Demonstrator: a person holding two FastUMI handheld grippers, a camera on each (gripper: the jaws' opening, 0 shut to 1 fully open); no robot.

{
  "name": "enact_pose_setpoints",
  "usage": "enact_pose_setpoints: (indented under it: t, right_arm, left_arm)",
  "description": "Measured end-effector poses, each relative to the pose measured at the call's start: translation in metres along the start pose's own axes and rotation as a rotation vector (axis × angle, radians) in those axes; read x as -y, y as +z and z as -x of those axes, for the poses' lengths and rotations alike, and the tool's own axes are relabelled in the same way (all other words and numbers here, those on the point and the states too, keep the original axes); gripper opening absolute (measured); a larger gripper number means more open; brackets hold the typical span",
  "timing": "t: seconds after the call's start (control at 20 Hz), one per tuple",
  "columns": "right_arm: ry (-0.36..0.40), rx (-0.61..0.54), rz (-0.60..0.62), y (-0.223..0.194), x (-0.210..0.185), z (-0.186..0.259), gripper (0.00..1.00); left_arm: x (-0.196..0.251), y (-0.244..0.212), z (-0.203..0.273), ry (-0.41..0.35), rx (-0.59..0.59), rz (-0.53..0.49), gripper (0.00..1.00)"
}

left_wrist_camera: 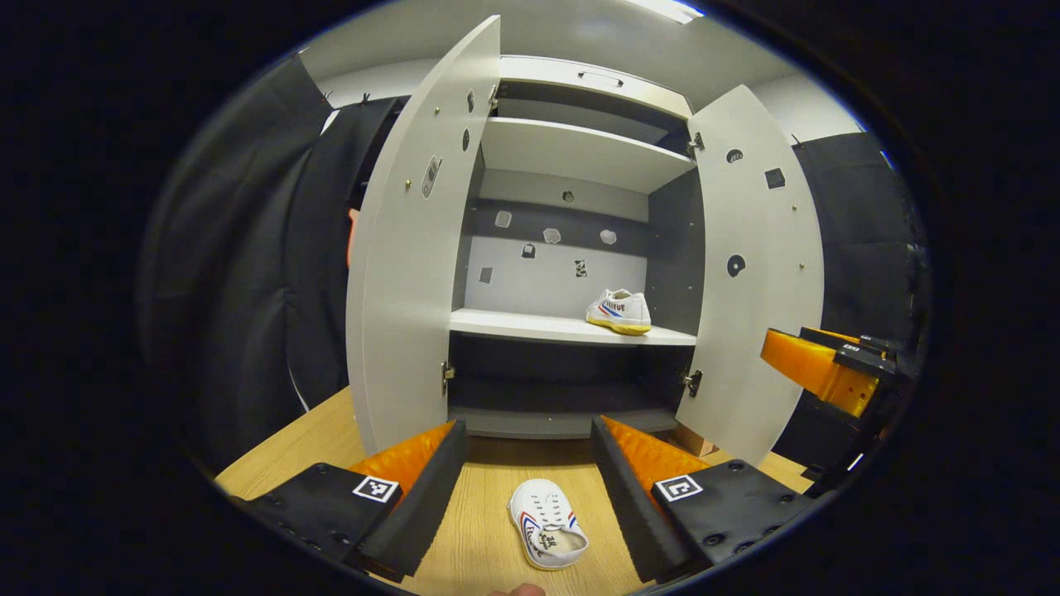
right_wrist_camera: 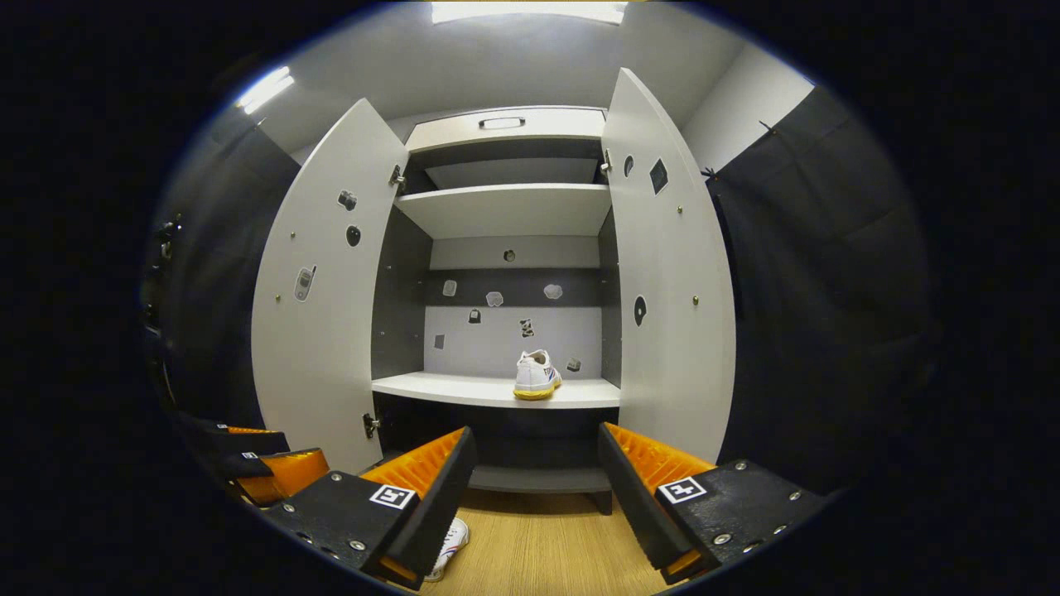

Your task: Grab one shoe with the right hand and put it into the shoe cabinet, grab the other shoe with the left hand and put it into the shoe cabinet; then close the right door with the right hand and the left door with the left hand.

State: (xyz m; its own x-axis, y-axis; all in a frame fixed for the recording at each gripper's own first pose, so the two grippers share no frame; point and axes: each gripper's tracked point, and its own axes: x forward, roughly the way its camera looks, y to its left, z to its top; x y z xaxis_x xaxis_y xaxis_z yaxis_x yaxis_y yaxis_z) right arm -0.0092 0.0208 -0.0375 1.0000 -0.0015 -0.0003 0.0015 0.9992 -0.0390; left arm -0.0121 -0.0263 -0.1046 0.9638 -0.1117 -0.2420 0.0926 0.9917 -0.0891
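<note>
The left gripper (left_wrist_camera: pixel 526 488) hovers with jaws spread wide and empty over a white canvas shoe with red and blue stripes (left_wrist_camera: pixel 546 525) lying on the wooden floor (left_wrist_camera: pixel 464 538). Beyond it, the tall grey two-door shoe cabinet (left_wrist_camera: pixel 580 153) stands with both doors swung open, the second matching white shoe (left_wrist_camera: pixel 619 311) resting on the right of its middle shelf. The right gripper (right_wrist_camera: pixel 537 497) faces that shelf, jaws likewise apart and holding nothing.

wooden floor (right_wrist_camera: pixel 546 546), black cloth walls (right_wrist_camera: pixel 811 290), ceiling light (right_wrist_camera: pixel 530 12)

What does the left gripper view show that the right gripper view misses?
Left gripper view: the whole floor shoe, opening visible, plus the right tool at the right edge. Right gripper view: just a sliver of that shoe, plus the left tool at lower left. Both: the open shoe cabinet with the shelf shoe inside.
</note>
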Motion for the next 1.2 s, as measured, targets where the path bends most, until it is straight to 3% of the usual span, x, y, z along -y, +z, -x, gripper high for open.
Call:
enact_pose_setpoints:
  t: [0.15,0.35,0.55,0.85,1.05,1.2]
  right_arm:
    - [-0.002,-0.006,0.014,-0.005,0.002,0.005,0.91]
    - [0.026,-0.017,0.026,-0.012,-0.004,0.009,0.91]
    - [0.032,-0.036,0.021,-0.019,-0.004,0.013,0.92]
    - [0.010,-0.081,0.018,-0.034,0.008,0.011,0.92]
    - [0.004,-0.099,0.004,-0.040,0.010,0.008,0.92]
    - [-0.001,-0.105,0.012,-0.043,0.013,0.005,0.92]
  left_arm:
    - [0.004,-0.030,-0.014,-0.051,-0.113,-0.005,0.96]
    - [0.010,-0.125,-0.033,-0.128,-0.411,0.048,0.97]
    - [-0.007,-0.196,-0.043,-0.078,-0.600,0.046,0.98]
    - [-0.013,-0.253,-0.036,-0.056,-0.788,-0.029,0.98]
    - [-0.030,-0.265,-0.046,0.033,-0.857,-0.003,1.00]
    - [-0.030,-0.275,-0.056,0.034,-0.871,0.029,1.00]
